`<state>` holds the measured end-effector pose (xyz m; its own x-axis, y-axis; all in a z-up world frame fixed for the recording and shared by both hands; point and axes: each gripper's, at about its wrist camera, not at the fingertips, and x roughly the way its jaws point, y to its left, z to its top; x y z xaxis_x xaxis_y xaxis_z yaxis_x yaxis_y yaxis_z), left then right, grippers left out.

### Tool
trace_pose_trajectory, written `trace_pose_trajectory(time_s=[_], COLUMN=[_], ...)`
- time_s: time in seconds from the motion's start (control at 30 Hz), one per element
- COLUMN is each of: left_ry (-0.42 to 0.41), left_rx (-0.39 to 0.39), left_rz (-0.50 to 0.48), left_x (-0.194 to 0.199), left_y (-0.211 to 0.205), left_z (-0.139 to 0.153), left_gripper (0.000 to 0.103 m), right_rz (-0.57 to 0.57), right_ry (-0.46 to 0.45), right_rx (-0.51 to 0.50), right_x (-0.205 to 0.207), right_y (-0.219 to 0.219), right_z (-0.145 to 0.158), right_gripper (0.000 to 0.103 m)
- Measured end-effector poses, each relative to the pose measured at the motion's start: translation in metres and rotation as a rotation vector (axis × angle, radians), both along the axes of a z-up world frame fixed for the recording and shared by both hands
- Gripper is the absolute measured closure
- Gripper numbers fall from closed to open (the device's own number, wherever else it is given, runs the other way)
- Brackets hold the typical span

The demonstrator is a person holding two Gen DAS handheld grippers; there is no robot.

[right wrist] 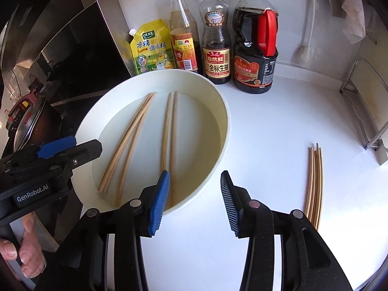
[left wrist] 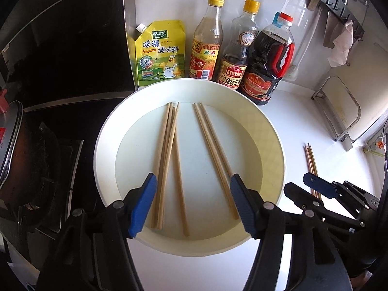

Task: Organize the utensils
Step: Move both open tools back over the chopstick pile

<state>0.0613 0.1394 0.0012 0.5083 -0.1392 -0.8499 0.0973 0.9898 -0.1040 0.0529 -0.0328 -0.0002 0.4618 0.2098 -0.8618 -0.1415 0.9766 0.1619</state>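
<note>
On the white kitchen counter (left wrist: pixel 286 131), seen from the left wrist camera, a round white shallow bowl (left wrist: pixel 106 131) sits in front of a row of condiments: a yellow seasoning pouch (left wrist: pixel 158 53), a clear yellow-capped vinegar bottle (left wrist: pixel 207 46), a yellow-capped soy sauce bottle (left wrist: pixel 238 55) and a large dark soy sauce jug with a red handle (left wrist: pixel 266 65). Inside the bowl lie wooden chopsticks in two groups: a left cluster of three (left wrist: pixel 167 155) and a right pair (left wrist: pixel 213 155), fanning apart toward the camera. The left gripper (left wrist: pixel 191 194) hovers above the near part of the bowl with its blue-padded jaws spread wide, nothing between them. To the right, the right gripper (left wrist: pixel 312 181) shows from the side, and behind it a loose bundle of wooden chopsticks (left wrist: pixel 311 162) lies on the counter outside the bowl. A dark stove with a pot (left wrist: pixel 21 160) is at the left.

From the right wrist camera, the right gripper (right wrist: pixel 194 194) hangs over the near rim of the bowl (right wrist: pixel 218 126), jaws parted and empty; its left pad sits just above the near ends of the right pair (right wrist: pixel 169 135). The left cluster (right wrist: pixel 131 140) lies further left in the bowl. The loose bundle (right wrist: pixel 315 181) rests on the counter (right wrist: pixel 271 126), well apart from the bowl on the right. The left gripper (right wrist: pixel 60 148) enters from the left, held by a person's hand (right wrist: pixel 24 249).
</note>
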Motion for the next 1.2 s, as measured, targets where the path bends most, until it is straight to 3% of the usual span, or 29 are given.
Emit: trace_pose_trajectory(time_s=[0.5,0.97,1.2], left_ry=[0.038,0.057,0.065], left_rx=[0.010,0.007,0.009], left_rz=[-0.074,-0.160,-0.178], left_x=[-0.023,-0.043,-0.043], left_y=[-0.087,-0.168,-0.194], left_z=[-0.007,-0.026,-0.043], left_gripper=[0.029,0.028,0.027], right_rz=[-0.089,-0.210,-0.219], right_ry=[0.013,0.066,0.086], right_rx=[-0.012,-0.046,-0.077], right_x=[-0.037,-0.068,-0.066], right_y=[-0.097,-0.188,-0.205], right_z=[-0.008,-0.046,-0.073], right_gripper=[0.053,0.052,0.052])
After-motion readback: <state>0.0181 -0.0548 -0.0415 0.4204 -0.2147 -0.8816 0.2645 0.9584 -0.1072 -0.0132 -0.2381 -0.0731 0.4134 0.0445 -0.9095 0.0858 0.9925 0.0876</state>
